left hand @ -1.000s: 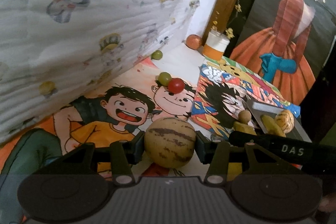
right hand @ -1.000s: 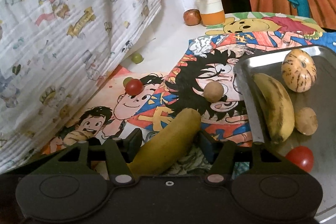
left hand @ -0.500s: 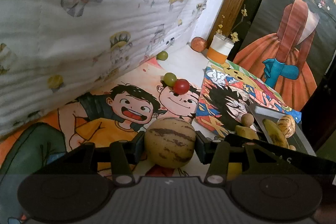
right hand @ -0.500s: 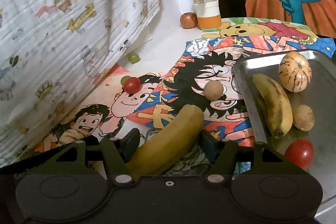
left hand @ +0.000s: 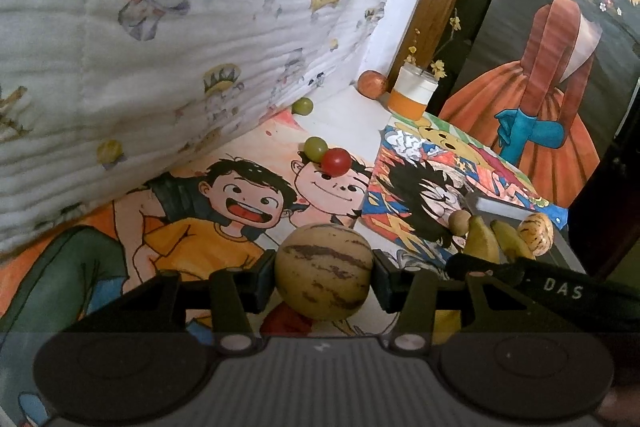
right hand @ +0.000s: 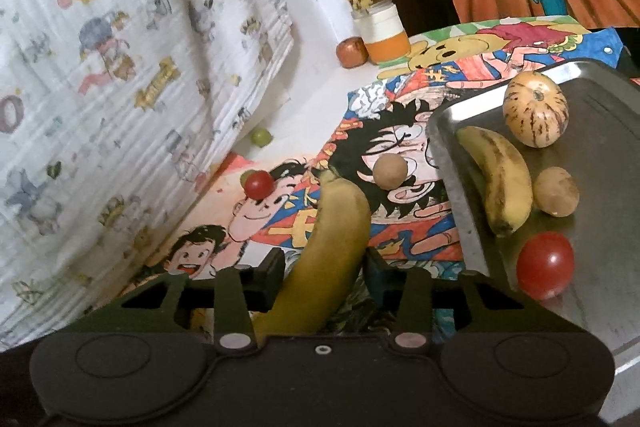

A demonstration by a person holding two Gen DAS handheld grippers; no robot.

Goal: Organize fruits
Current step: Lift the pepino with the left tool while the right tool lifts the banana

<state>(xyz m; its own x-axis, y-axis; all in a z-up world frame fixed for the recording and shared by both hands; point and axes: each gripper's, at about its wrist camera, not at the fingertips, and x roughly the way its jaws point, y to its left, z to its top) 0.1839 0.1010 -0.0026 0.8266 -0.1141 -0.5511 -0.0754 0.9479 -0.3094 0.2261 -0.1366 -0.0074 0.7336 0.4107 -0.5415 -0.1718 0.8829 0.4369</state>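
Note:
My left gripper (left hand: pixel 324 277) is shut on a round striped melon (left hand: pixel 323 267), held over the cartoon mat. The jaws of my right gripper (right hand: pixel 325 267) are closing on a yellow banana (right hand: pixel 336 227), and both pads touch its sides. To the right lies a steel tray (right hand: pixel 600 99) holding a second banana (right hand: pixel 498 179), a striped melon (right hand: pixel 535 109), a small brown fruit (right hand: pixel 556 191) and a red tomato (right hand: pixel 545 265). Loose on the mats are a brown round fruit (right hand: pixel 390 169), a red tomato (right hand: pixel 258 185) and a green grape (right hand: pixel 261 137).
A white quilted cloth (right hand: pixel 120 67) rises along the left. At the back stand an orange and white jar (right hand: pixel 382 35) and a reddish-brown apple (right hand: pixel 352 51). In the left wrist view another green grape (left hand: pixel 315 148) touches the red tomato (left hand: pixel 337 161).
The right jaws have narrowed onto the banana, and that gripper has rolled and shifted so the tray looks nearer. The left gripper keeps its hold on the melon, almost still.

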